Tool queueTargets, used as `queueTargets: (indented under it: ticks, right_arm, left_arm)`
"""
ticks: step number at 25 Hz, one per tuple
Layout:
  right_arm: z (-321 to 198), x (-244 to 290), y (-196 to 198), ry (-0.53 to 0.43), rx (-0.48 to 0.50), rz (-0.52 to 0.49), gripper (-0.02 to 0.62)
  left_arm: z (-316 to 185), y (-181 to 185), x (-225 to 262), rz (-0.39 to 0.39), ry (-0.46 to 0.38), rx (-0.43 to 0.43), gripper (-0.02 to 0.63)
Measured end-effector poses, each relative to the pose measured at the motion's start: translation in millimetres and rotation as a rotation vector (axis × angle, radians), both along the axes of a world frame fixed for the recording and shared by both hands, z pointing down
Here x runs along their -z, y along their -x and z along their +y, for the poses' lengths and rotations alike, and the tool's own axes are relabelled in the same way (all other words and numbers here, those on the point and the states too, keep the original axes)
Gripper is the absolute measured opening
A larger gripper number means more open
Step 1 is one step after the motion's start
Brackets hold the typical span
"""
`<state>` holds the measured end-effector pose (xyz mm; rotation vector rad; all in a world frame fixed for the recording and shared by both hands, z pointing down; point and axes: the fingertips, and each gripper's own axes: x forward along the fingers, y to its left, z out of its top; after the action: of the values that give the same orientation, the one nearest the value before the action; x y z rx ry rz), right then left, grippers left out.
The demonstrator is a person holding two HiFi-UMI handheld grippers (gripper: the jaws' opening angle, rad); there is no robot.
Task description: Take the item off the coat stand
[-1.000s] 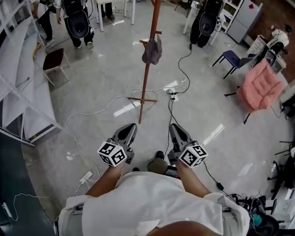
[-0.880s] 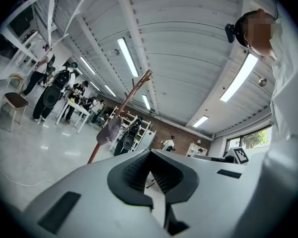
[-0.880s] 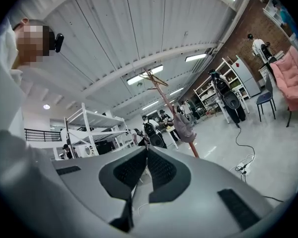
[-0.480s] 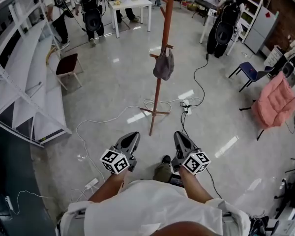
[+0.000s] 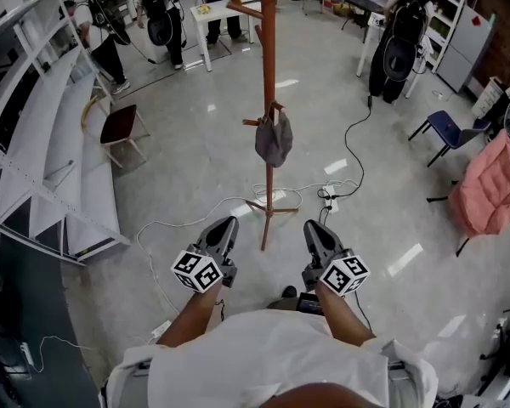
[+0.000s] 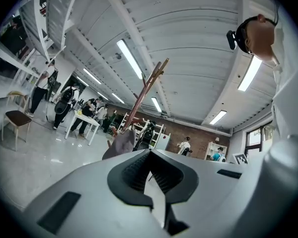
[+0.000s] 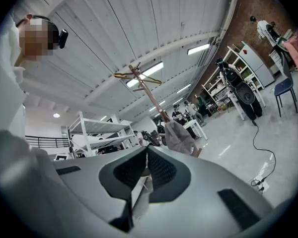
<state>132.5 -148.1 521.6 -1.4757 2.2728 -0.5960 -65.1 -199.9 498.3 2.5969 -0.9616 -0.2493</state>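
Grey cap [image 5: 274, 140] hanging on a reddish-brown coat stand [image 5: 268, 75].
Hung limp and crumpled from a short peg partway up the upright wooden pole, touching it, well above the crossed feet resting on the pale glossy floor [image 5: 187, 168]; more pegs branching near the top.

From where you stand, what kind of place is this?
Probably a research lab or workshop hall: white metal shelving along one side, power cables trailing over a polished floor, and a brick wall behind.
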Motion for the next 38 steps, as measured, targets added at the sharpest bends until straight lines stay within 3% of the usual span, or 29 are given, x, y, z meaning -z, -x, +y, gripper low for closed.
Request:
queueTargets:
  ticks: [6, 12, 20, 26, 30, 34, 38]
  right_arm:
    - [-56.5, 17.8, -42.2, -0.050, 0.047, 0.025, 0.028]
    - [-94.1, 27.8, -54.5, -0.131, 0.090, 0.077, 0.028]
    - [-144.2, 21.1, -47.4, -0.156, 0.065, 0.142, 0.028]
    - [-198.6, 51.4, -13.0, -0.189, -0.073, 0.186, 0.028]
    - [-228.8, 50.2, -0.8, -0.154, -0.096, 0.235, 0.031]
    - [-262.3, 42.3, 19.6, -0.094, -0.088, 0.261, 0.126]
    - [-281.7, 23.5, 29.1, 0.013, -0.099, 0.315, 0.146]
  left_arm:
    - [-50.7, -24.4, 23.1, -0.003, -0.040, 0.072, 0.012]
    - [-86.8, -34.0, 25.1, -0.004, -0.047, 0.087, 0.012]
    - [-153.7, -30.9, 18.5, 0.007, -0.034, 0.032, 0.012]
    - [-233.0, -3.1, 31.2, 0.049, -0.069, -0.104, 0.012]
    - [-273.4, -0.1, 38.4, 0.069, -0.091, -0.156, 0.012]
    - [-302.7, 0.3, 34.3, 0.074, -0.063, -0.205, 0.012]
    - [-308.8, -10.2, 32.0, 0.075, -0.051, -0.261, 0.012]
